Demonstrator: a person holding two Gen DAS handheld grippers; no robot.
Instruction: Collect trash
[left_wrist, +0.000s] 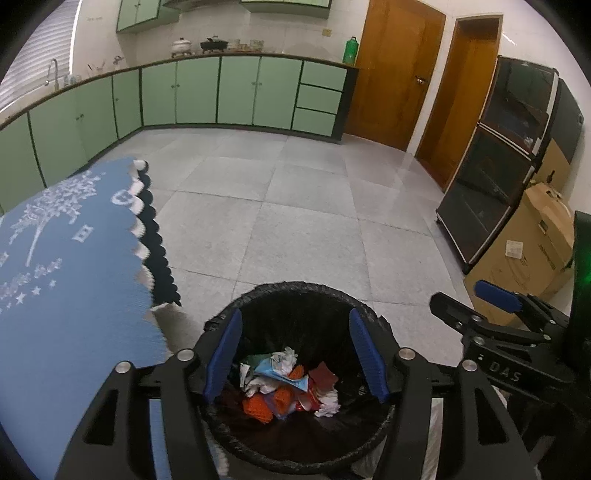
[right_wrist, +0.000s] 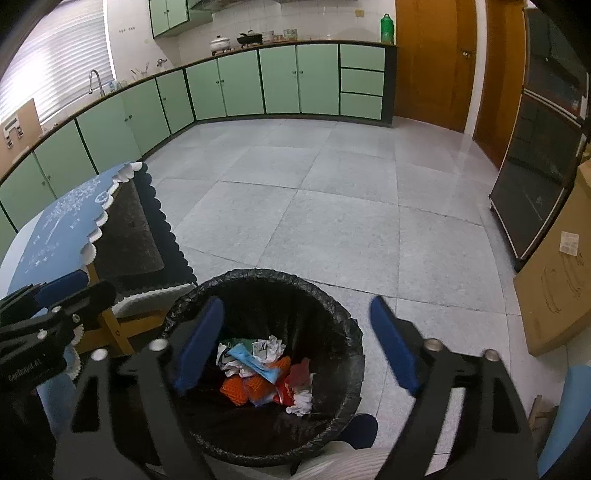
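Note:
A round bin lined with a black bag (left_wrist: 295, 291) (right_wrist: 258, 277) stands on the floor right below both grippers. Inside lies a heap of trash (left_wrist: 284, 384) (right_wrist: 269, 373): crumpled white paper, orange netting, a light-blue wrapper, red scraps. My left gripper (left_wrist: 295, 350) hangs over the bin mouth, open, nothing between its blue pads. My right gripper (right_wrist: 295, 347) hovers over the same bin, open wider and empty. The right gripper also shows at the right edge of the left wrist view (left_wrist: 495, 295), and the left gripper at the left edge of the right wrist view (right_wrist: 62, 288).
A table with a blue scalloped cloth (left_wrist: 66, 258) (right_wrist: 70, 218) stands just left of the bin. Green cabinets (left_wrist: 236, 92) line the far walls. A dark glass cabinet (left_wrist: 498, 166) and a cardboard box (left_wrist: 535, 236) stand at the right. Grey floor tiles (right_wrist: 332, 203) stretch ahead.

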